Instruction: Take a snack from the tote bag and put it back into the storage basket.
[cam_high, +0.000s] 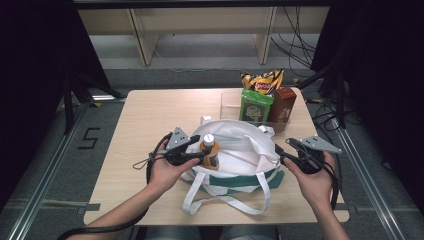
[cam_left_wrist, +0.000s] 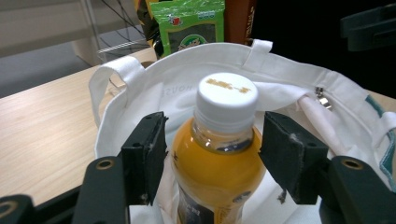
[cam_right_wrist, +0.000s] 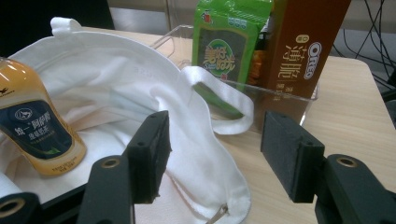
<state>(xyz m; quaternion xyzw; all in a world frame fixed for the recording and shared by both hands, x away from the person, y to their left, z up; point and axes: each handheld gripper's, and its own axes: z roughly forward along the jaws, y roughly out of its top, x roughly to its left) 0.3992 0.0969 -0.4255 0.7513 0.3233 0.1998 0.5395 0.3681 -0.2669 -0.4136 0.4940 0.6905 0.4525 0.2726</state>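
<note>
White canvas frames the scene: an open tote bag (cam_high: 235, 150) with green trim lies on the pale wooden desk (cam_high: 150, 115), and everything else sits in relation to it. Standing upright inside the bag, toward its left side in the high view, is a bottle of orange drink (cam_high: 210, 152) with a white cap and a dark label. The left hand-held gripper (cam_high: 197, 148) reaches into the bag from the left, its jaws on either side of the bottle's shoulder; in the left gripper view a gap shows between each black pad (cam_left_wrist: 148, 154) and the plastic, so the grip is released and the bottle stands free between them. The right hand-held gripper (cam_high: 282, 154) is at the bag's right edge, its jaws spread; in the right gripper view the white rim of the bag lies between them, with no pad seen pressing on the cloth. Just behind the bag, a clear plastic bin (cam_high: 230, 102) holds a green snack packet (cam_high: 255, 106), a brown biscuit box (cam_high: 283, 102) and a yellow crisp bag (cam_high: 262, 80). The bag's white straps (cam_high: 225, 202) loop over the desk on the near side of the bag.
</note>
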